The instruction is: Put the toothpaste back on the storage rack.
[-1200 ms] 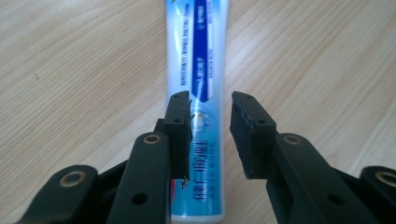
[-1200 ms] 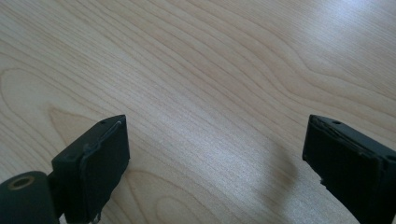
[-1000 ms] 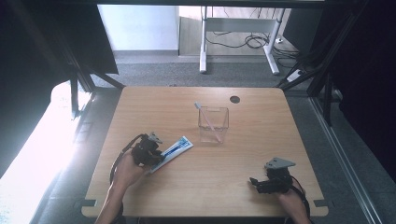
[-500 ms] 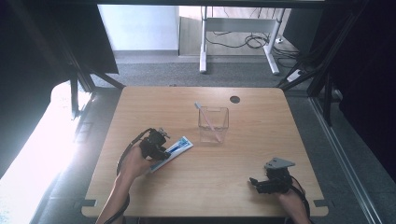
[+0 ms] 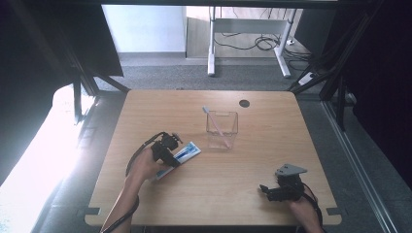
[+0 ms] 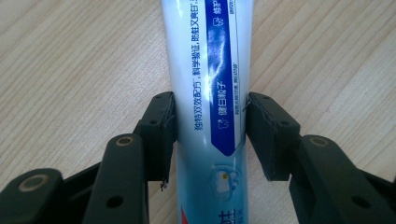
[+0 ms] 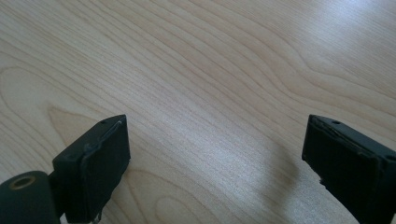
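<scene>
Left gripper (image 6: 210,135) jaws just opening, straddling the toothpaste tube (image 6: 208,70) flat on the table (image 6: 70,60), pads barely clear, likely a release. Right gripper (image 7: 215,163) gapes open, idle.

A clear plastic container (image 5: 222,129) is standing upright near the middle of the wooden table (image 5: 252,194), and a pink toothbrush (image 5: 216,127) is leaning slantwise inside it, its head sticking out above the rim at the far left. A round dark hole (image 5: 244,103) is sitting in the tabletop just beyond the container, toward the far edge. Past the table, a white desk frame (image 5: 245,43) is standing on the floor, with black cables (image 5: 252,41) lying loosely beneath it.
</scene>
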A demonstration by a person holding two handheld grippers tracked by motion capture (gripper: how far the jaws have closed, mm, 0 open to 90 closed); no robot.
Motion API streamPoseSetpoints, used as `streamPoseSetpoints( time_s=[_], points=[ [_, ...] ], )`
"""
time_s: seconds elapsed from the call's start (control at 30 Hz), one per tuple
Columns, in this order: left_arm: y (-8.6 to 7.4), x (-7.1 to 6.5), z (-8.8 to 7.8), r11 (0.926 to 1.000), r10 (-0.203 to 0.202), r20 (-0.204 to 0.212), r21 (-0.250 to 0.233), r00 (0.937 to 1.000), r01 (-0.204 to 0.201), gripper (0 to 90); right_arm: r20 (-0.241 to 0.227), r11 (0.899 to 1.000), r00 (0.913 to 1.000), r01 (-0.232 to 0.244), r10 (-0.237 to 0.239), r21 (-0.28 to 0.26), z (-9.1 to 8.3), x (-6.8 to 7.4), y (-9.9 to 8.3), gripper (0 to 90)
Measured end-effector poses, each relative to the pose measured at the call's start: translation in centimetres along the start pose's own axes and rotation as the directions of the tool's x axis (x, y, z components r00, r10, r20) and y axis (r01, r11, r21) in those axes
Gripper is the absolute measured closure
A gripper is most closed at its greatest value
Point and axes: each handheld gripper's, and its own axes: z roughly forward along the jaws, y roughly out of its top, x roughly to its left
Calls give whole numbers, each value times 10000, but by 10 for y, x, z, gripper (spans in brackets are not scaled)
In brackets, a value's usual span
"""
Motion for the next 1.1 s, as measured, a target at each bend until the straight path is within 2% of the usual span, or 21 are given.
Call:
streamPoseSetpoints(
  time_s=[0.13, 0.27, 0.37, 0.47, 0.6, 0.63, 0.73, 0.8, 0.9, 0.97, 1.1],
  points=[
    [8, -2, 2, 9983, 9, -76, 587, 10000, -4, 538, 3, 10000, 10000, 15, -15, 37, 1, 0, 0, 76],
    [16, -4, 5, 9922, 193, -185, 1235, 9996, -168, 533, 2, 10000, 10000, 28, -28, 11, 0, 0, 0, 77],
    [19, -5, 6, 9897, 213, -277, 1422, 9994, -172, 560, 20, 10000, 10000, -9, 9, 0, 0, 0, 0, 77],
    [21, -6, 3, 9891, 224, -314, 1461, 9993, -176, 637, 36, 10000, 10000, -12, 12, -10, 0, -1, 0, 78],
    [21, -6, 0, 9893, 280, -297, 1443, 9992, -235, 694, 20, 10000, 10000, 18, -18, -7, 0, 0, 0, 78],
    [20, -6, 0, 9898, 322, -291, 1396, 9991, -278, 708, 21, 10000, 10000, 11, -11, -5, 0, 0, 0, 78],
    [16, -3, -3, 9950, 4, -69, 999, 10000, 3, 735, 50, 10000, 10000, 0, 0, -2, -1, -1, 0, 78],
    [13, 0, -4, 9969, 41, 236, 787, 9997, -60, 743, 52, 10000, 10000, -10, 10, 5, -1, -1, -1, 78],
    [9, 1, -5, 9992, -60, 444, 405, 9990, 42, 748, 58, 10000, 10000, -9, 9, 3, -1, -1, -1, 79],
    [6, 1, -8, 9999, -146, 568, 87, 9983, 141, 749, 63, 10000, 10000, -10, 10, 7, 0, -1, -1, 79],
    [1, 3, -16, 9979, -24, 584, -645, 9983, 62, 749, 72, 10000, 10000, -11, 11, 12, -1, -1, -1, 79]
  ],
)
